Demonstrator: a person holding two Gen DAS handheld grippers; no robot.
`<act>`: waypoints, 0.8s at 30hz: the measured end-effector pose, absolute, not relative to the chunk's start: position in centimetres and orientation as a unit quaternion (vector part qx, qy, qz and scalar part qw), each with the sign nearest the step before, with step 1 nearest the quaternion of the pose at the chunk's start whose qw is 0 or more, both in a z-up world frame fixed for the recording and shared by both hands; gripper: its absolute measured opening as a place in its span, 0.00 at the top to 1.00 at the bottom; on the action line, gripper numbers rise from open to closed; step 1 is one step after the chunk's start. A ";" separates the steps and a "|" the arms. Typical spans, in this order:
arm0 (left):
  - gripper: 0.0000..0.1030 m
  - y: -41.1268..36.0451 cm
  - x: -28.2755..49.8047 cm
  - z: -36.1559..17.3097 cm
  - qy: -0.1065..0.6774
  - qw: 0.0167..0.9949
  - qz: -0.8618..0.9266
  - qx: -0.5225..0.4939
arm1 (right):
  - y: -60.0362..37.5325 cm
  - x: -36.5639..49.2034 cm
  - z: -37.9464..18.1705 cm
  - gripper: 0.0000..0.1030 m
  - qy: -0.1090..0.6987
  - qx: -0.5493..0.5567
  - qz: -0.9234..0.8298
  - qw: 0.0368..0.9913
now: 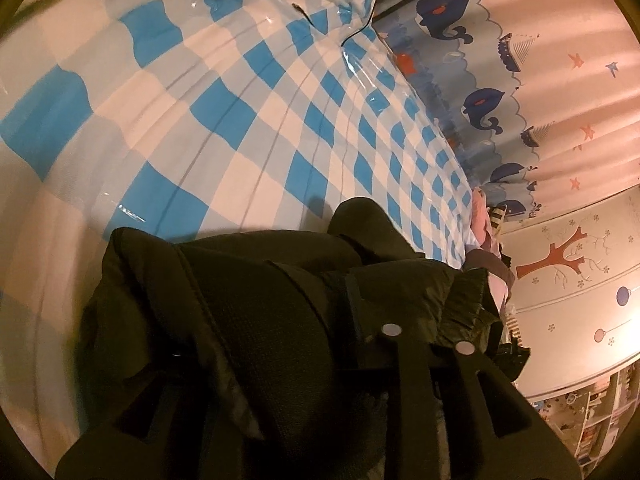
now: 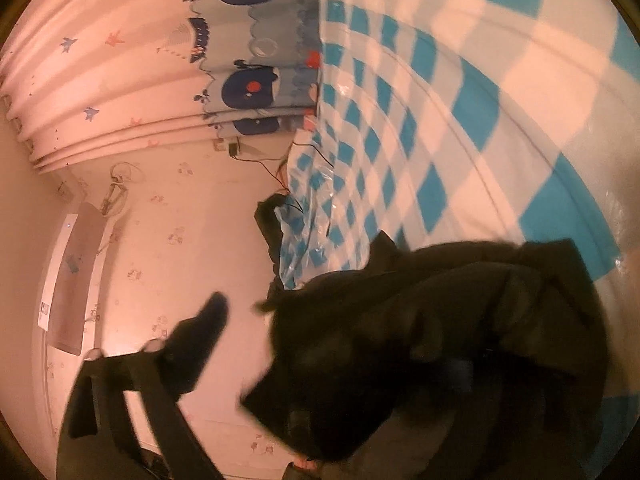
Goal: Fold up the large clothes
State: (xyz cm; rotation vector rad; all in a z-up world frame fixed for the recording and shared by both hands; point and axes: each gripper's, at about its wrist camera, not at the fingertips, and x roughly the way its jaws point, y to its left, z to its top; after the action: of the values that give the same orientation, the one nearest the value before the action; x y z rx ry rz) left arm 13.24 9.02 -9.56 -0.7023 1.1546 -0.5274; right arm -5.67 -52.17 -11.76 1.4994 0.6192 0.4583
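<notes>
I'm seeing the checked sheet (image 1: 248, 92) spreading far across the bed, the dark jacket (image 1: 248, 300) lying bunched at its near edge. My left gripper (image 1: 280, 392) is pressing down into it, grip unclear; my right gripper (image 2: 320, 360) is gaping wide, empty.

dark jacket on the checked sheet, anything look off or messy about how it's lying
Yes. The dark jacket lies bunched in uneven layers on the blue-checked sheet, not flat. In the right wrist view one edge seems to stick out past the sheet's side. A thin black cable trails loose across the far end.
</notes>
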 end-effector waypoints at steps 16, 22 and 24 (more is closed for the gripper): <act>0.22 12.3 9.1 3.4 0.425 0.784 -0.299 -0.341 | -47.4 -8.2 0.9 0.07 0.240 0.566 0.306 0.727; 0.21 8.2 8.2 5.1 0.405 0.821 -0.315 -0.250 | -42.8 -5.5 3.1 0.07 0.244 0.468 0.299 0.795; 0.21 6.9 8.6 4.2 0.406 0.829 -0.307 -0.231 | -42.0 -4.3 2.5 0.07 0.240 0.455 0.282 0.810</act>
State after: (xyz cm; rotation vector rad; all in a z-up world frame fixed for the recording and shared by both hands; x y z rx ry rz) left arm 8.59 6.94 4.25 -0.4908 0.8621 -0.6513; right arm -4.32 -42.05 2.51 0.9725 0.5129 0.6037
